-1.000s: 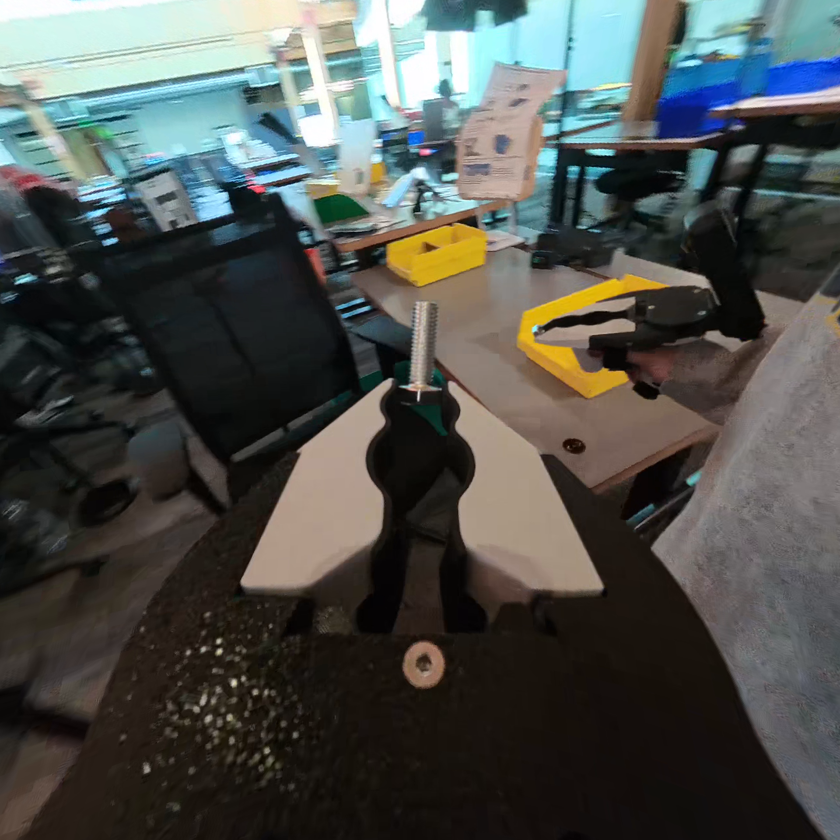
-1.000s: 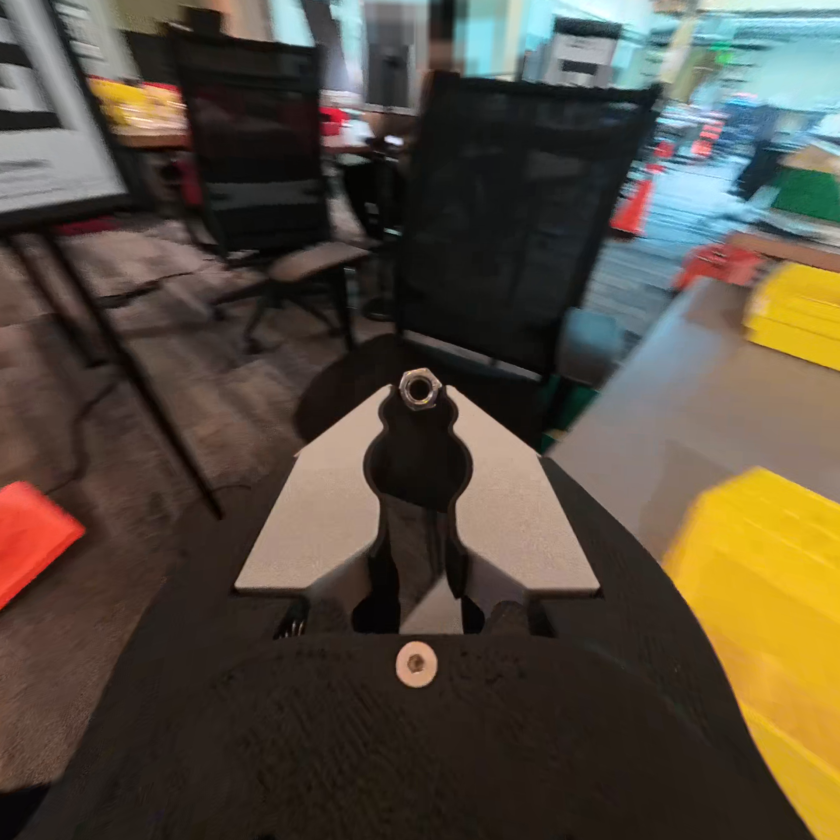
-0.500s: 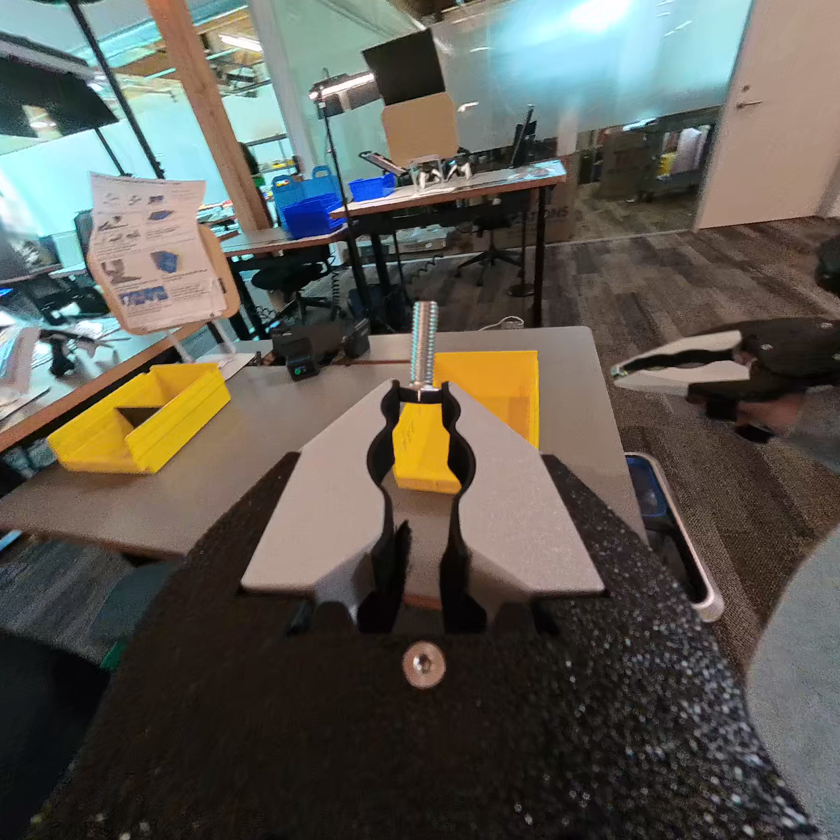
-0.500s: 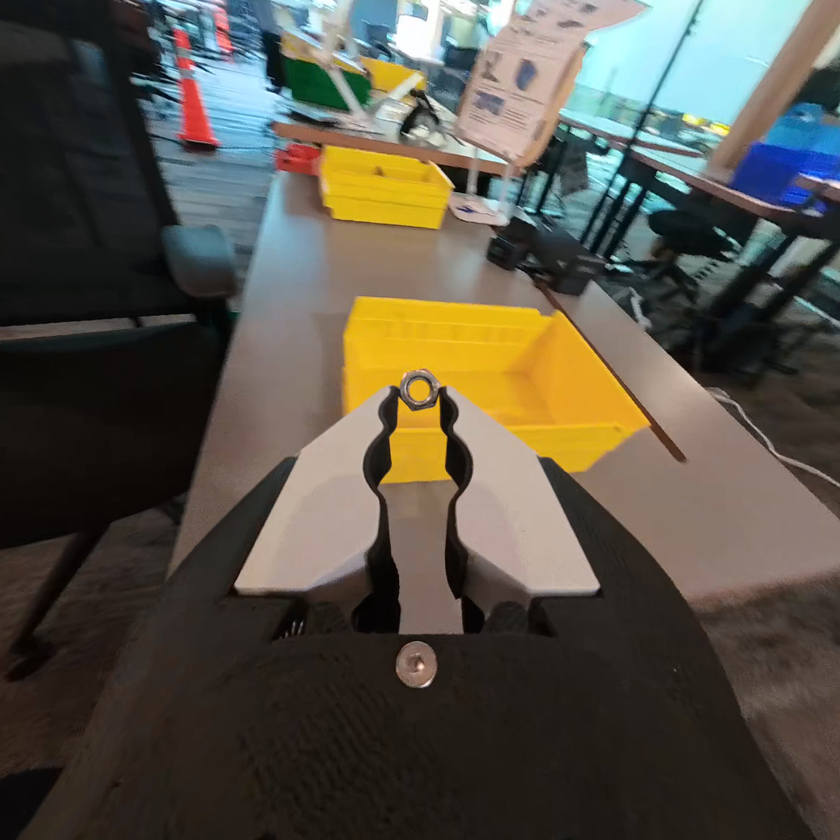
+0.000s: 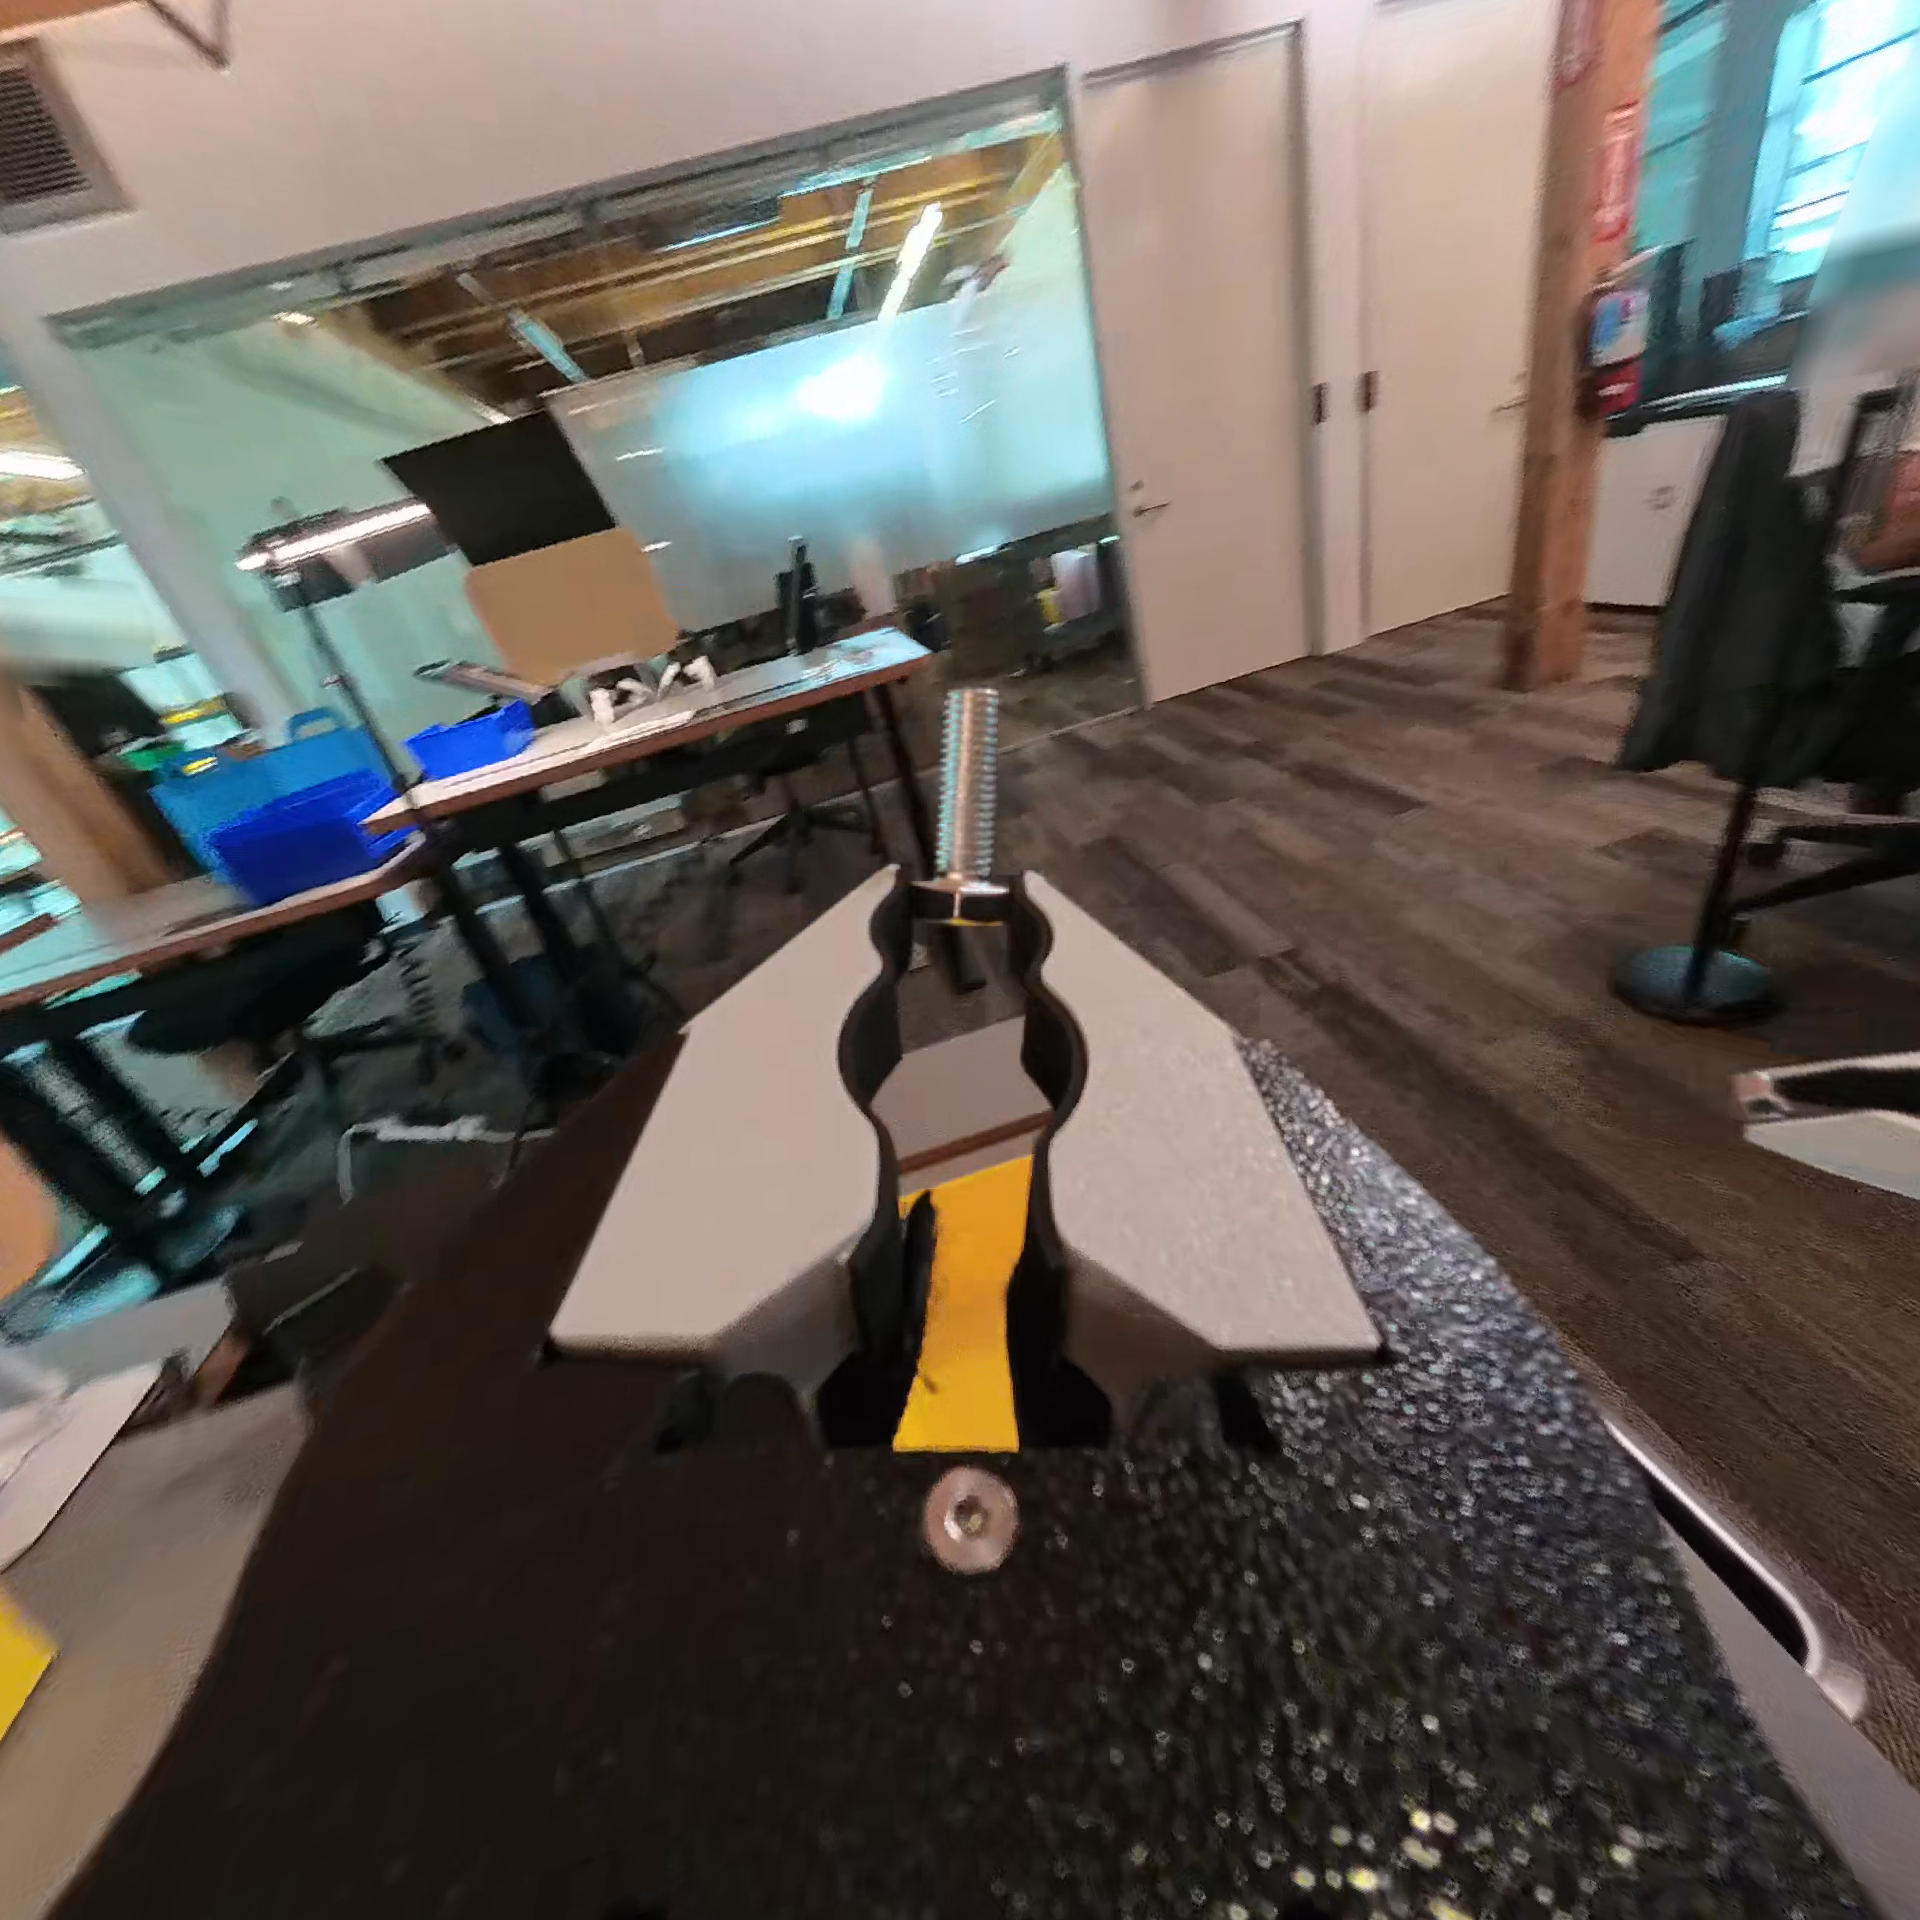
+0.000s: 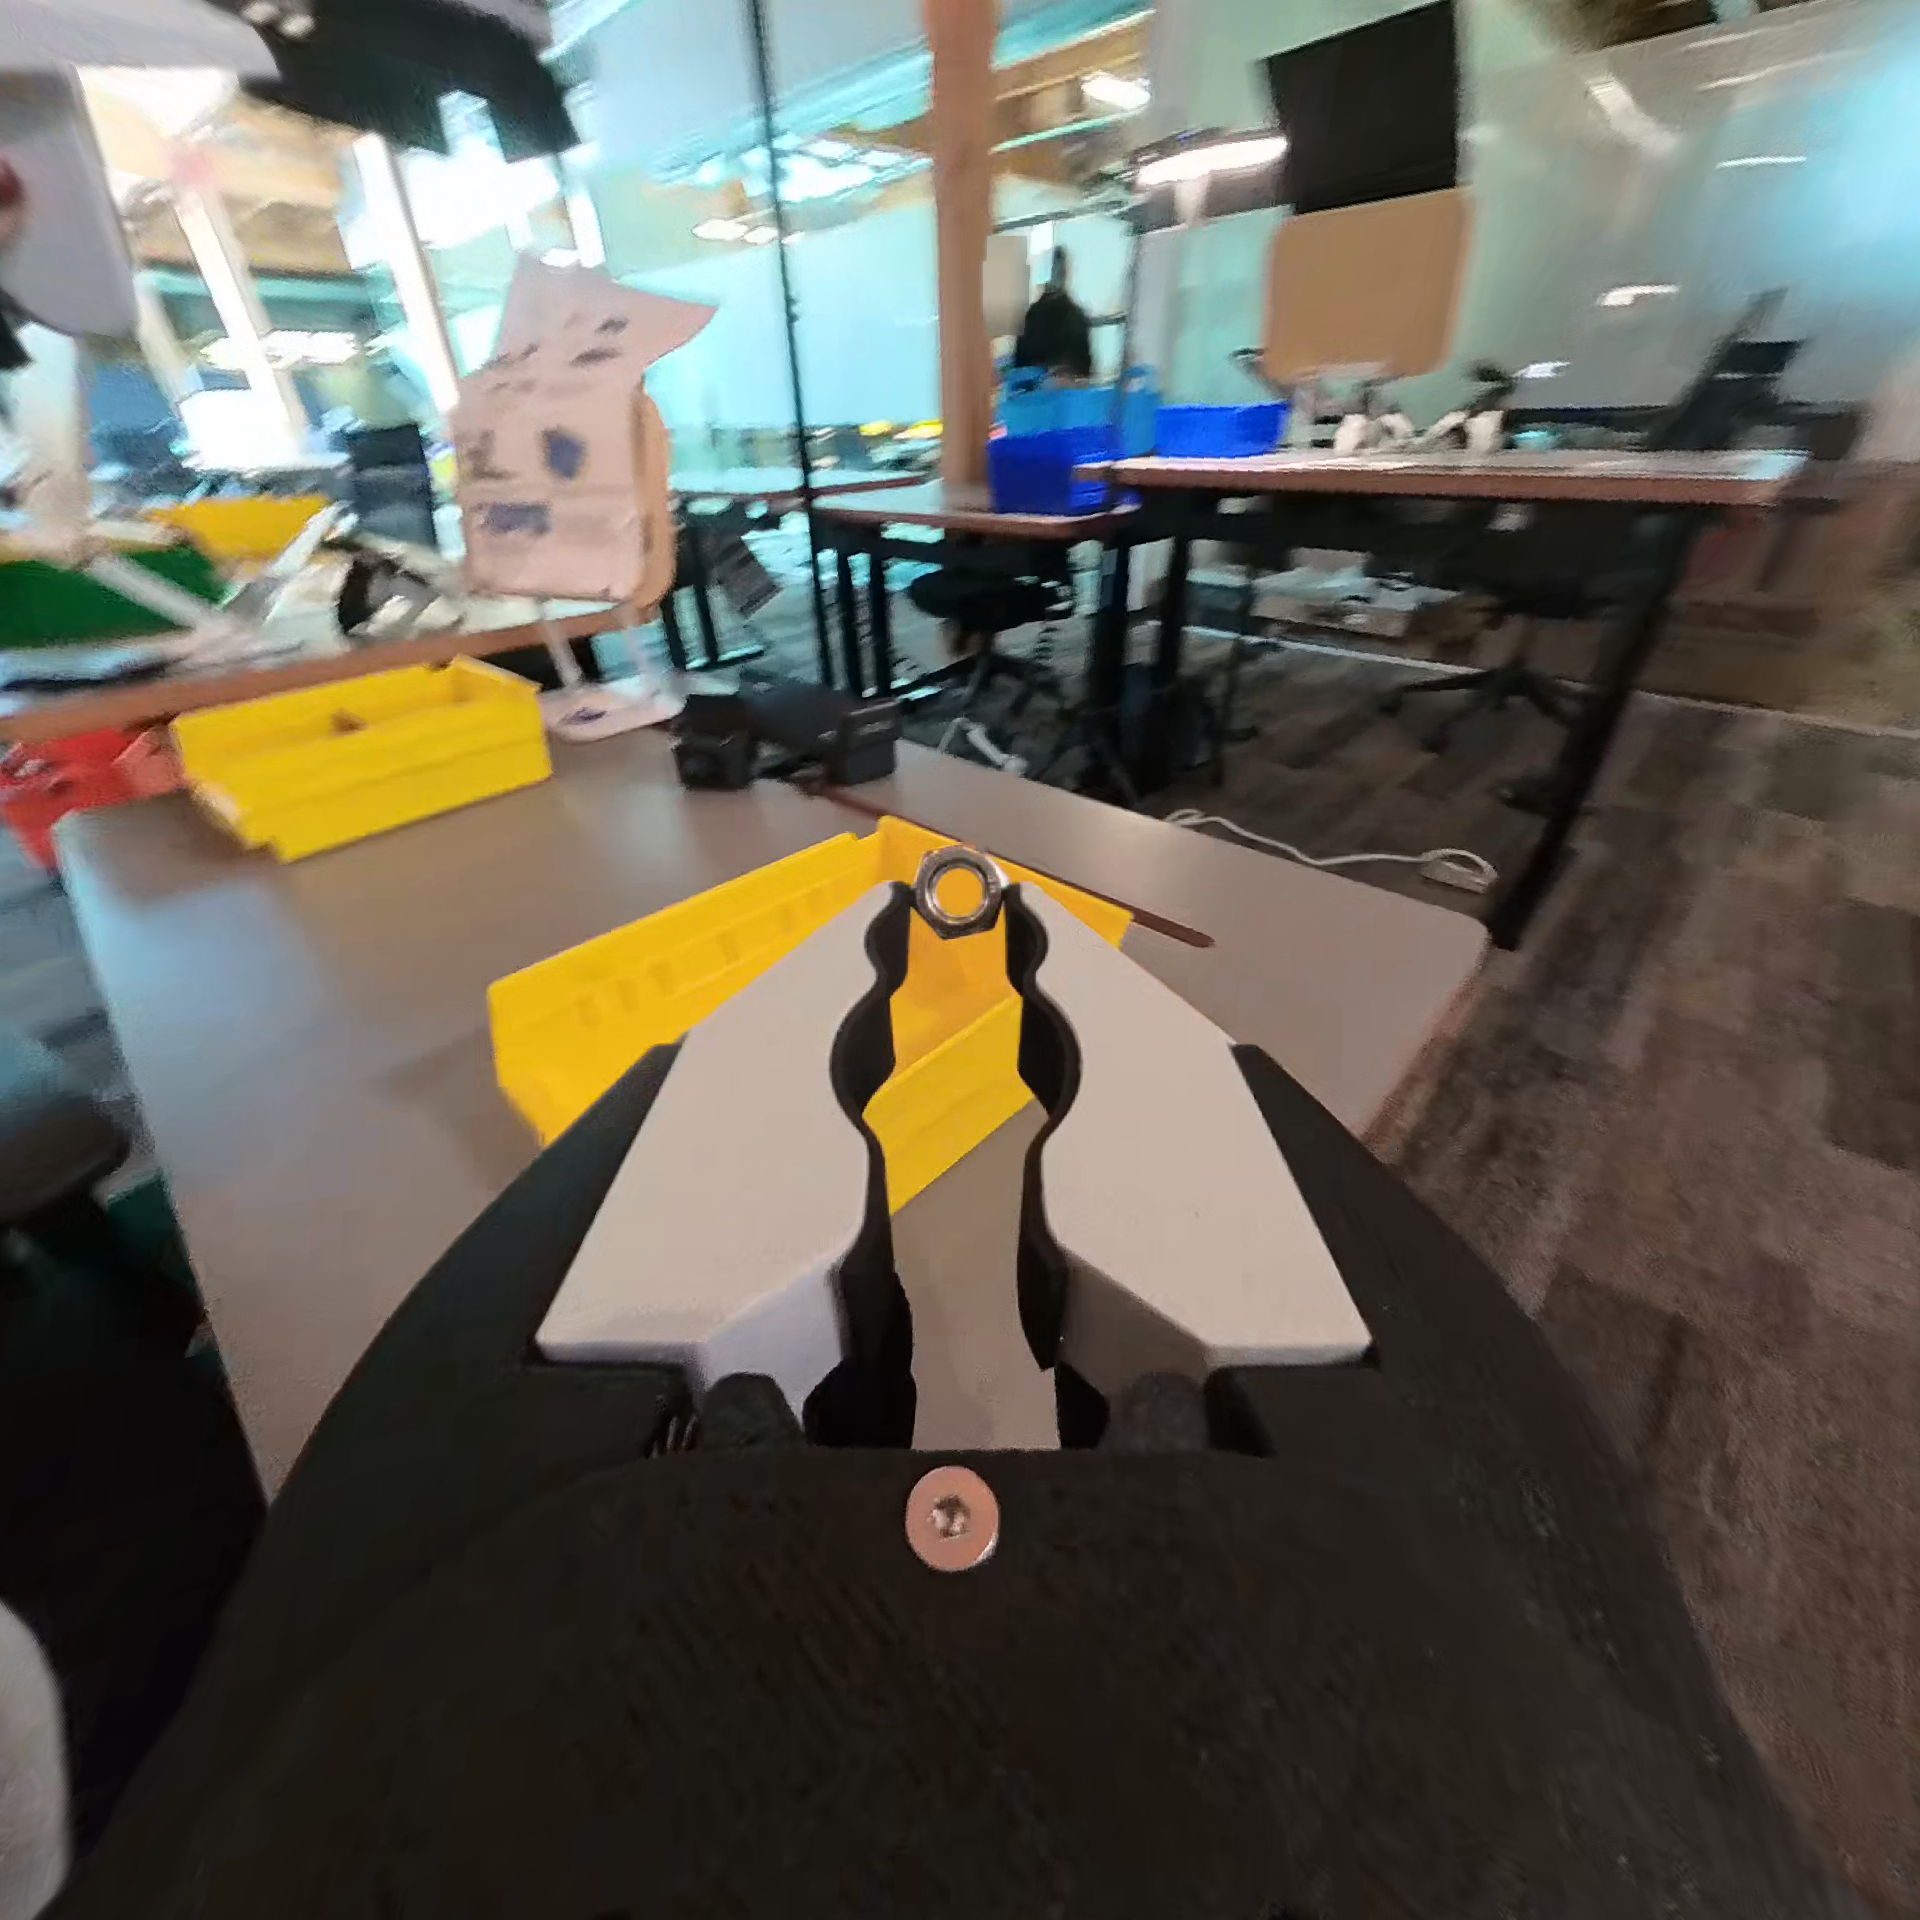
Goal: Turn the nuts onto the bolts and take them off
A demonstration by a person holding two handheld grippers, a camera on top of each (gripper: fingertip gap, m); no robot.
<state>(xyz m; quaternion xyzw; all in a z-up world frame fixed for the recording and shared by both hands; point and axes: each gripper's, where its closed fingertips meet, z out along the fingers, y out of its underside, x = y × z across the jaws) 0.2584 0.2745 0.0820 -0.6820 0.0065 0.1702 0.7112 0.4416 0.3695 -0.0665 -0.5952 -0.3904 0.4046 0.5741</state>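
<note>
My left gripper (image 5: 958, 902) is shut on the head of a silver bolt (image 5: 966, 788), whose threaded shank stands straight up above the fingertips. My right gripper (image 6: 958, 900) is shut on a silver hex nut (image 6: 958, 891), held at the fingertips with its hole facing the camera. The tip of the right gripper (image 5: 1834, 1117) shows at the right edge of the left wrist view, apart from the bolt. Both are held in the air over the grey table (image 6: 312, 997).
A yellow bin (image 6: 727, 966) lies on the table just below the right gripper. A second yellow bin (image 6: 364, 748) stands at the table's far left, with black devices (image 6: 790, 732) behind. Desks, blue bins (image 5: 291, 810) and a floor stand (image 5: 1704, 977) lie beyond. Left tips to right tips: about 25 cm.
Both grippers have swung to the right, so the views now face the glass wall and doors. The bolt and the nut stay clamped. The right gripper sits lower and farther right in the left view.
</note>
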